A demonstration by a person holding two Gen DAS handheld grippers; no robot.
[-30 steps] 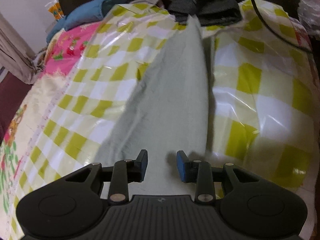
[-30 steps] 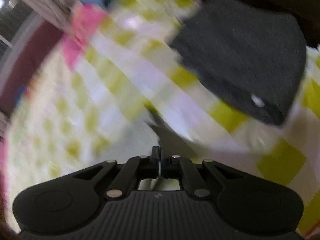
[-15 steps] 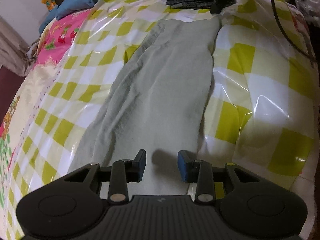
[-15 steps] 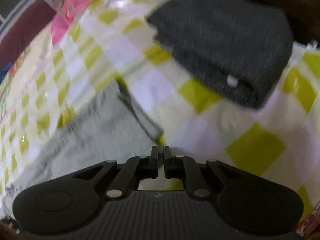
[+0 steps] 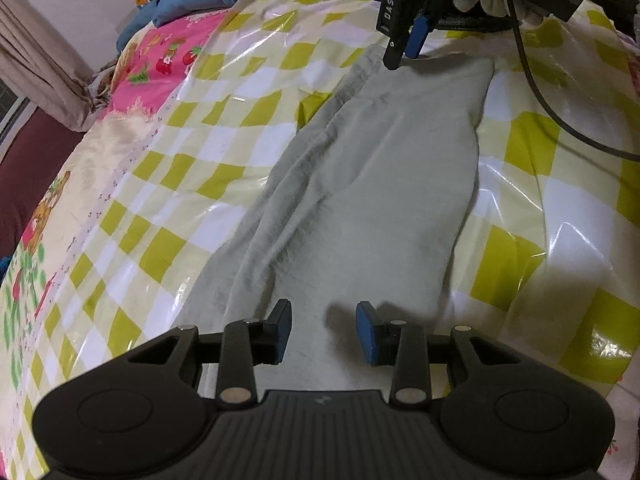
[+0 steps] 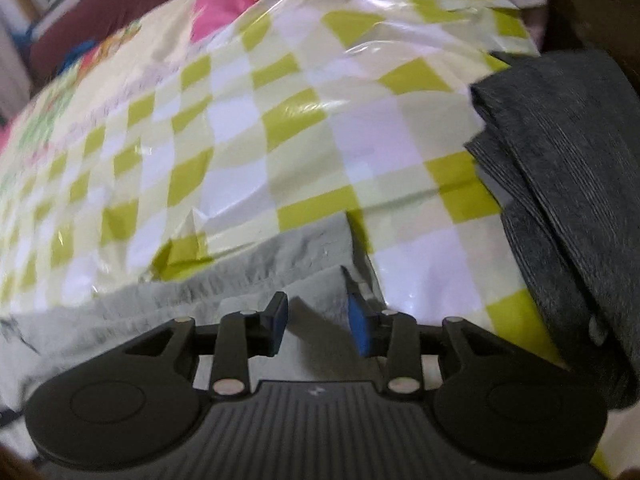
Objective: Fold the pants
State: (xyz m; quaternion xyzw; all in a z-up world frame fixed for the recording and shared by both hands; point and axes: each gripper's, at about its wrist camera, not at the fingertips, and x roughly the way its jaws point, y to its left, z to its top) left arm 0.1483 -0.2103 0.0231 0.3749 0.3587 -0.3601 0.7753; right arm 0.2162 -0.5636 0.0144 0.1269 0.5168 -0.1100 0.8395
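Observation:
The pale grey-green pants [image 5: 376, 184] lie flat and lengthwise on the yellow-and-white checked plastic sheet [image 5: 208, 148]. My left gripper [image 5: 324, 332] is open and empty, just above the near end of the pants. My right gripper [image 6: 318, 326] is open and empty over the far end of the pants [image 6: 248, 276]. It also shows in the left wrist view [image 5: 404, 36], hovering at the far end.
A folded dark grey garment [image 6: 568, 184] lies at the far end of the sheet, right of the right gripper. A blue pillow [image 5: 188, 4] and pink printed bedding [image 5: 160, 68] lie at the far left. A black cable [image 5: 560, 120] crosses the sheet at the right.
The right gripper has opened and let go of the pants' far end, which has dropped flat onto the sheet. The left gripper has stayed open near the pants' near end.

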